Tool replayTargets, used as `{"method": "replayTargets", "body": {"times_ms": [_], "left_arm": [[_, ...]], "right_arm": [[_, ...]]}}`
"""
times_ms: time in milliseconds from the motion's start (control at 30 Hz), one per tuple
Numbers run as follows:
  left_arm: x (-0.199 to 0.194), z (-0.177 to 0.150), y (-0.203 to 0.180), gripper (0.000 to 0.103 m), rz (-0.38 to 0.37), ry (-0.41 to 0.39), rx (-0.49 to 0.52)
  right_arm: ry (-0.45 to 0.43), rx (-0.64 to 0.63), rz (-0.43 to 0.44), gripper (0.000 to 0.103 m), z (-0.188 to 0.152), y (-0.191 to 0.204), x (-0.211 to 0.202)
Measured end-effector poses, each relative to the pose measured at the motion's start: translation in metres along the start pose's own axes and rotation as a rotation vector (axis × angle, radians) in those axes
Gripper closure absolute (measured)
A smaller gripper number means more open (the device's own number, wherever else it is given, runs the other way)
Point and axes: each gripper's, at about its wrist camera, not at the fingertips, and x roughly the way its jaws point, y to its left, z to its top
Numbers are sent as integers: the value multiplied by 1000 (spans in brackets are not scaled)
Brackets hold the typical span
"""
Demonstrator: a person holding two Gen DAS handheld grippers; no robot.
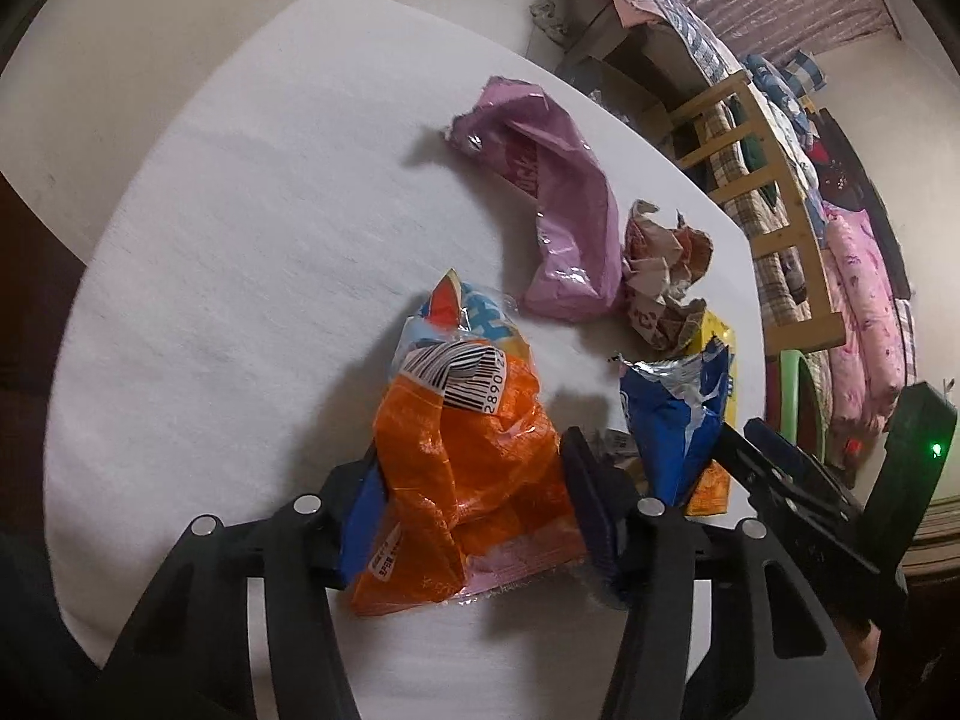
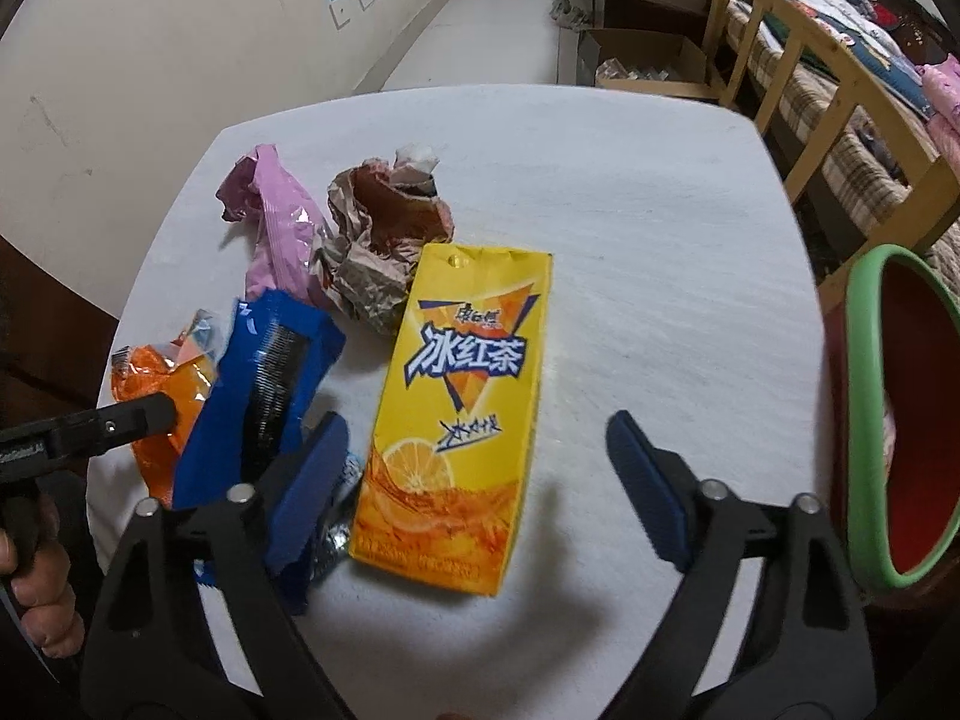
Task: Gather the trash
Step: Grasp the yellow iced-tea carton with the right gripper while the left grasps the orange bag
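Note:
Trash lies on a white table point(image 1: 240, 240). My left gripper point(image 1: 474, 480) has its two pads pressed on either side of an orange snack wrapper point(image 1: 468, 468), which also shows in the right wrist view point(image 2: 156, 396). My right gripper point(image 2: 480, 456) is open, its pads on either side of the lower end of a yellow tea carton point(image 2: 462, 396) lying flat. A blue wrapper point(image 2: 264, 384) lies just left of the carton, under the right gripper's left pad. A pink wrapper point(image 1: 552, 192) and crumpled brown paper point(image 1: 660, 276) lie farther back.
A green-rimmed red bin point(image 2: 888, 420) stands off the table's right edge. A wooden bed frame point(image 2: 828, 90) with bedding runs along the right. A cardboard box point(image 2: 648, 60) sits on the floor behind the table.

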Motion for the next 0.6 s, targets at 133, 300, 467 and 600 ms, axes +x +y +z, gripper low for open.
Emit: {"method": "replayTargets", "body": {"times_ms": [133, 300, 467, 600], "left_arm": [[-3, 3, 3, 51, 9, 0, 15], [-2, 2, 3, 51, 27, 0, 61], [-12, 2, -2, 52, 43, -27, 82], [-26, -2, -3, 52, 54, -53, 96]], "right_arm": [[30, 1, 0, 27, 0, 2, 13], [39, 3, 21, 40, -4, 3, 20], [16, 26, 3, 41, -8, -5, 6], [-16, 40, -4, 41, -15, -15, -15]]}}
